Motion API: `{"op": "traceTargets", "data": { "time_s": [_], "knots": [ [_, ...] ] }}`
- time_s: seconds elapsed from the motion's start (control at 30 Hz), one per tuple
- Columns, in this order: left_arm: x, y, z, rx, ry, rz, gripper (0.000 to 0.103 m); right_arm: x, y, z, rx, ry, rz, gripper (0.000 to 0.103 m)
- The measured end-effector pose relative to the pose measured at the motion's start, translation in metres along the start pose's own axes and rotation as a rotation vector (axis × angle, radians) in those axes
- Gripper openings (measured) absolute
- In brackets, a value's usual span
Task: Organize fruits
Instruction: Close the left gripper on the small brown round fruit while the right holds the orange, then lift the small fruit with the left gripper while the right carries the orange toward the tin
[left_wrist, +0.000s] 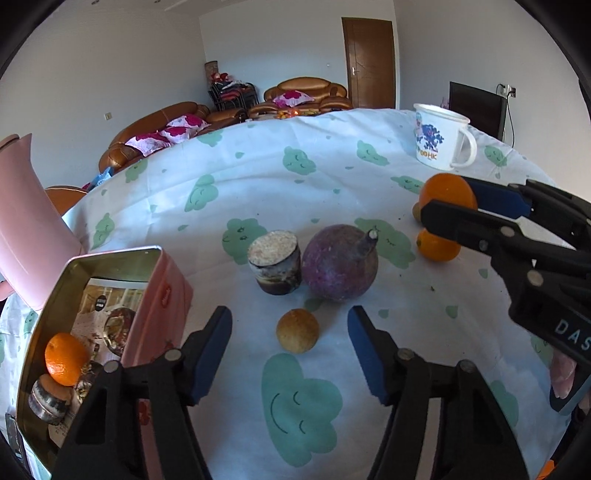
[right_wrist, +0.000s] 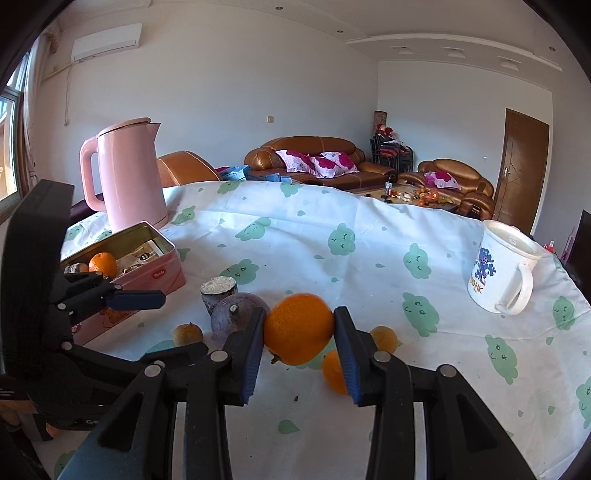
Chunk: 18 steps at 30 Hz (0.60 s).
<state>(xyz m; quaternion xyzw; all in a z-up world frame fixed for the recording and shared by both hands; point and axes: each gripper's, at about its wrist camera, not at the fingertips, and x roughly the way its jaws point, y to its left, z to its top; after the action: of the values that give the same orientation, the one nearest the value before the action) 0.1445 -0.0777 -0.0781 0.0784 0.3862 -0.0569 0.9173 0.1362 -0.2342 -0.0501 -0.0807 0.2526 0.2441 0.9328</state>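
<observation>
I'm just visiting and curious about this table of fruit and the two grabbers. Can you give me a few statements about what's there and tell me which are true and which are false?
1. The right gripper is clamped on an orange. True.
2. The left gripper grips the small brown fruit. False: its jaws are open, with the fruit lying on the cloth between them.
3. The pink tin already has an orange in it. True.
4. The white mug lies on its side. False: it stands upright.
5. The purple fruit is inside the tin. False: it sits on the tablecloth.
</observation>
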Motion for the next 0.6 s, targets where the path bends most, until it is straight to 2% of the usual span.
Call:
{"op": "traceTargets", "data": {
  "time_s": [0.1, 0.2, 0.27, 0.43, 0.6],
  "knots": [
    [0.006, 0.001, 0.001, -0.009, 0.028, -0.016, 0.057, -0.001, 0.001, 0.0, -0.006, -0.003, 0.0, 0.039],
    [0.015, 0.003, 0.0, -0.019, 0.067, -0.044, 0.044, -0.001, 0.0, 0.0, -0.006, -0.006, 0.002, 0.039],
    [0.017, 0.006, -0.001, -0.035, 0.078, -0.067, 0.028, -0.002, 0.0, 0.0, -0.007, -0.008, 0.001, 0.039],
    [0.012, 0.008, -0.002, -0.048, 0.06, -0.084, 0.027, -0.003, 0.0, -0.001, -0.008, -0.017, -0.002, 0.039],
    [0.002, 0.006, -0.002, -0.038, 0.008, -0.078, 0.027, -0.007, 0.0, -0.001, -0.008, -0.034, 0.0, 0.039]
  ]
}}
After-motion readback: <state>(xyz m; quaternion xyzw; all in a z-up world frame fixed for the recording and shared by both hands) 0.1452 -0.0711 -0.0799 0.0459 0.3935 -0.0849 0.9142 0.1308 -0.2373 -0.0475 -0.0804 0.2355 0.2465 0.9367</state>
